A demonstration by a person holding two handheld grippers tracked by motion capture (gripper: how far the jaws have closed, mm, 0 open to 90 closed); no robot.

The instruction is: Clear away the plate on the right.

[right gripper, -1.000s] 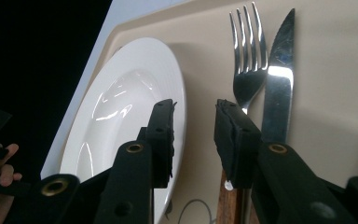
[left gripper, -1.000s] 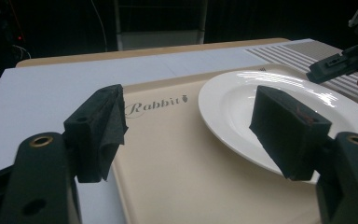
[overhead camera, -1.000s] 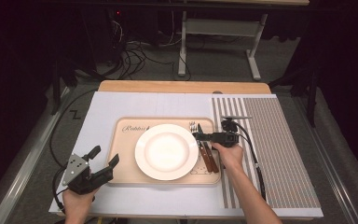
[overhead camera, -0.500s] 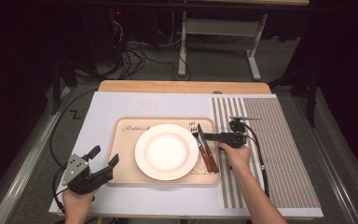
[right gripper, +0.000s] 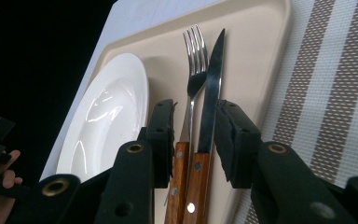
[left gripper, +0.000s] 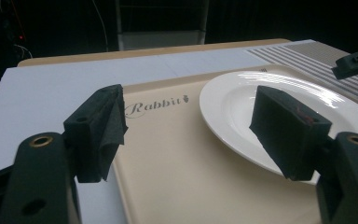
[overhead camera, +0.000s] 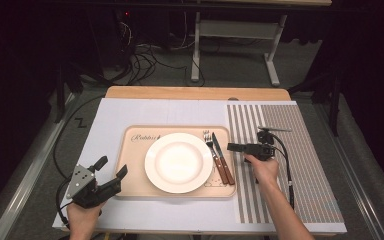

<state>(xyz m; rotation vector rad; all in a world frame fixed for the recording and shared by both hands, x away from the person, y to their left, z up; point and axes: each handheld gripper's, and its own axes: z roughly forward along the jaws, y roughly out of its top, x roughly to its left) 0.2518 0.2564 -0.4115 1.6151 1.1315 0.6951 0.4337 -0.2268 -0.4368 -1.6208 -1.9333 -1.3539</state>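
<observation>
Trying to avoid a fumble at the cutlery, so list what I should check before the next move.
1. Right tool empty, jaws apart: ok.
2. Fork and knife side by side on the tray: ok.
3. Right tool lined up with both handles: ok.
4. Right tool at the cutlery: not ok, it is over the striped mat.
5. Left tool open, off the plate: ok.
</observation>
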